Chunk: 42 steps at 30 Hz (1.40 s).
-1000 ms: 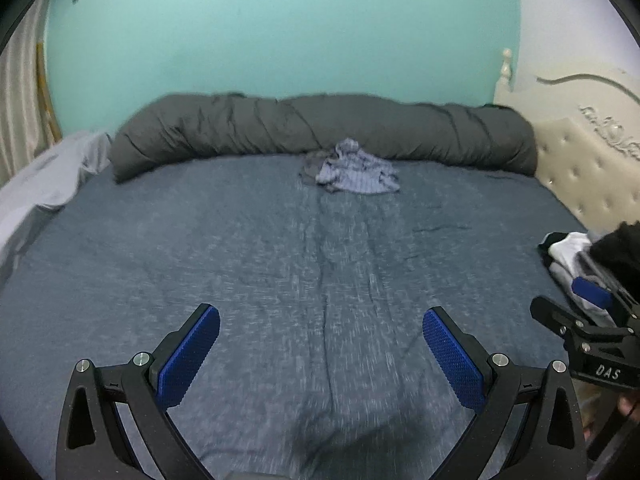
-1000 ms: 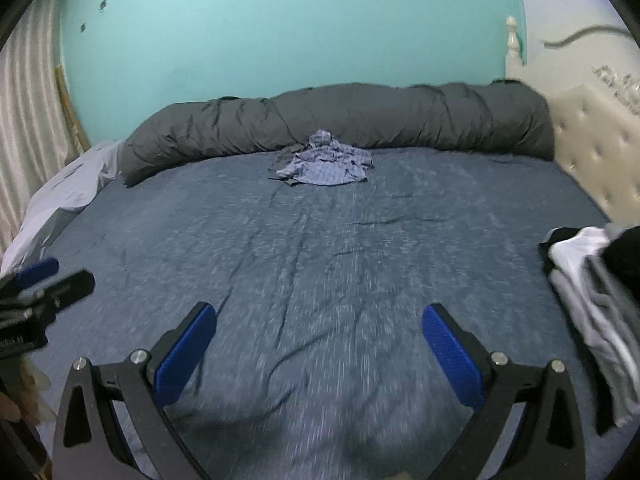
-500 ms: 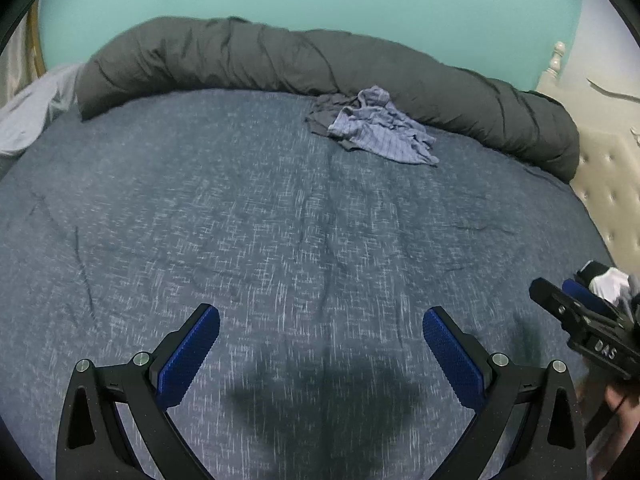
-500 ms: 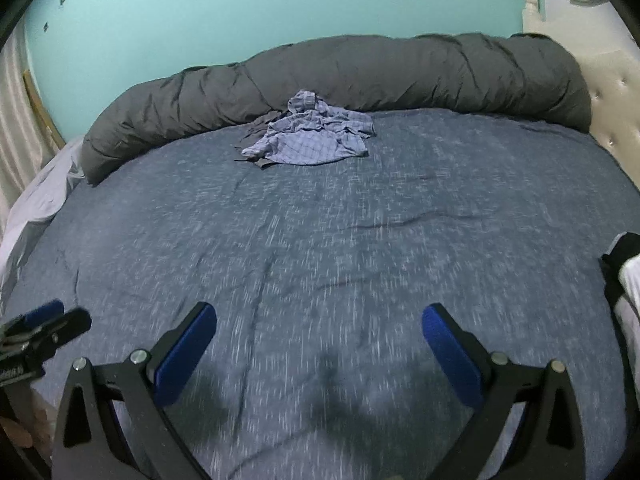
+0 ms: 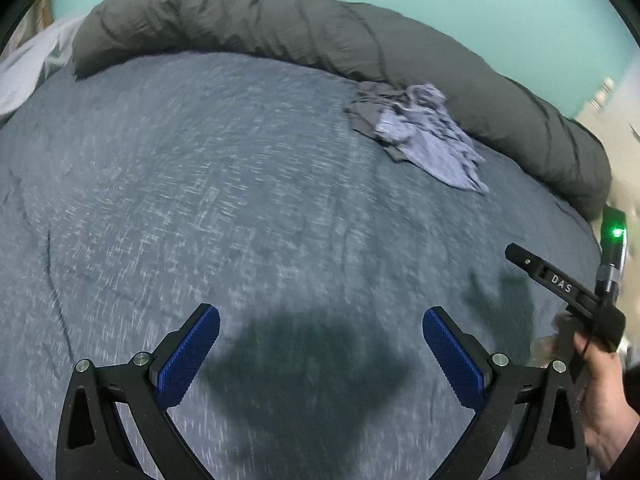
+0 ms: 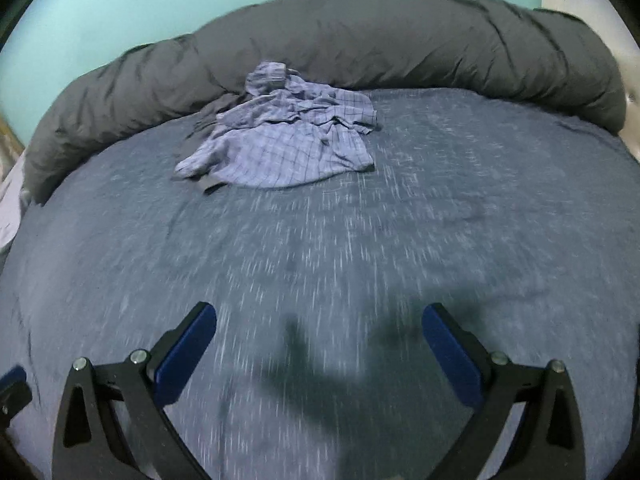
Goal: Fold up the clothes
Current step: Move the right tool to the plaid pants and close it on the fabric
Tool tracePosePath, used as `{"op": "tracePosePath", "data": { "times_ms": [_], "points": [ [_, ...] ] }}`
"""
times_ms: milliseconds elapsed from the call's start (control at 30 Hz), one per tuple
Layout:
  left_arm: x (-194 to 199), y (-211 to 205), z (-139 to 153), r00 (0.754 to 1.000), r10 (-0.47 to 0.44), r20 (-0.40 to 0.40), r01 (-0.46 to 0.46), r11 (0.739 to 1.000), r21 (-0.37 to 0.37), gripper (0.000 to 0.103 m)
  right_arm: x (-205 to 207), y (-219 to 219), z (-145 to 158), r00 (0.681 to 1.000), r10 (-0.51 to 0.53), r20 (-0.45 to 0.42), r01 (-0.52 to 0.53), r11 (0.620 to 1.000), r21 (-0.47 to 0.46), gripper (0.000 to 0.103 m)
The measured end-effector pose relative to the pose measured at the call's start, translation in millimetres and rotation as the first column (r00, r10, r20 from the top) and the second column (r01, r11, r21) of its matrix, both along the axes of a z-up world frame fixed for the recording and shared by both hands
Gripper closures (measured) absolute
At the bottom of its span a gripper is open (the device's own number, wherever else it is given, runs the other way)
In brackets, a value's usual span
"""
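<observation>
Both grippers moved closer; checked shirt (image 6: pixel 288 136) now larger, upper centre. We see left gripper (image 5: pixel 320 344) and right gripper (image 6: pixel 320 340) fingers apart, empty. Darker garment underneath, probably.

Ahead of our fingers (image 6: pixel 450 354) the blue bedsheet (image 6: pixel 460 220) is bare and flat, so we can pass freely. Far ahead the crumpled plaid shirt (image 6: pixel 288 144) lies, and behind it the rolled grey duvet (image 6: pixel 420 44) blocks the way.
</observation>
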State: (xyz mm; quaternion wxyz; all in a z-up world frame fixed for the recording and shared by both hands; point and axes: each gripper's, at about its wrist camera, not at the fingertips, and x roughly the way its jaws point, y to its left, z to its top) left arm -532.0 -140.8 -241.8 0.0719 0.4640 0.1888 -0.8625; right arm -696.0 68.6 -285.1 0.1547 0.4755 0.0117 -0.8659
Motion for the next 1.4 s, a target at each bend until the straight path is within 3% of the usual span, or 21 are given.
{"op": "tracePosePath", "data": {
  "times_ms": [233,367,600,633,700,733,800,867,933,1100,1233,1267,1300,1333,1400],
  "points": [
    [-42,-29,-21,0.998,0.053,0.037,-0.054,0.998,0.031,0.0,-60,-34,-14,0.999,0.031,-0.03,-0.029,0.997,0.078,0.001],
    [-53,-41,-33,0.997,0.062,0.042,-0.063,0.997,0.042,0.0,-84,-51,-19,0.997,0.071,-0.042,-0.065,0.99,0.124,0.02],
    [-56,-51,-50,0.998,0.052,0.045,-0.054,0.998,0.044,0.0,-109,-72,-39,0.994,0.113,-0.009,-0.112,0.99,0.091,0.036],
    [-55,-51,-51,0.998,0.051,0.048,-0.052,0.998,0.04,0.0,-111,-74,-42,0.993,0.114,-0.005,-0.113,0.99,0.079,0.04],
    [-53,-52,-53,0.998,0.047,0.044,-0.048,0.998,0.036,0.0,-113,-79,-48,0.992,0.122,0.006,-0.122,0.989,0.086,0.063],
    [-51,-52,-53,0.998,0.044,0.042,-0.046,0.998,0.034,0.0,-112,-82,-49,0.992,0.128,0.004,-0.127,0.987,0.095,0.067],
    [-48,-52,-54,0.999,0.039,0.037,-0.04,0.999,0.03,0.0,-109,-84,-48,0.99,0.138,-0.011,-0.136,0.986,0.097,0.088],
    [-43,-52,-54,0.999,0.03,0.031,-0.03,0.999,0.028,0.0,-105,-85,-42,0.988,0.149,-0.04,-0.145,0.985,0.098,0.098],
    [-39,-51,-53,1.0,0.02,0.024,-0.02,1.0,0.016,0.0,-100,-82,-35,0.986,0.156,-0.064,-0.15,0.985,0.087,0.102],
    [-26,-57,-49,0.999,0.031,0.02,-0.031,0.999,0.018,0.0,-85,-71,-19,0.982,0.165,-0.093,-0.159,0.985,0.066,0.103],
    [-14,-57,-44,0.999,0.029,0.018,-0.029,0.999,0.022,0.0,-89,-66,-24,0.989,0.143,-0.046,-0.142,0.99,0.023,0.099],
    [-11,-58,-43,0.999,0.031,0.018,-0.032,0.999,0.021,0.0,-92,-67,-27,0.99,0.135,-0.044,-0.134,0.991,0.027,0.075],
    [-9,-58,-43,0.999,0.035,0.018,-0.035,0.999,0.022,0.0,-94,-68,-30,0.991,0.127,-0.042,-0.126,0.992,0.03,0.041],
    [-8,-58,-44,0.999,0.039,0.02,-0.039,0.999,0.027,0.0,-96,-69,-33,0.992,0.12,-0.04,-0.118,0.992,0.034,0.034],
    [-6,-59,-48,0.999,0.036,0.024,-0.037,0.999,0.035,0.0,-101,-72,-39,0.994,0.104,-0.036,-0.102,0.994,0.041,0.033]
  ]
}}
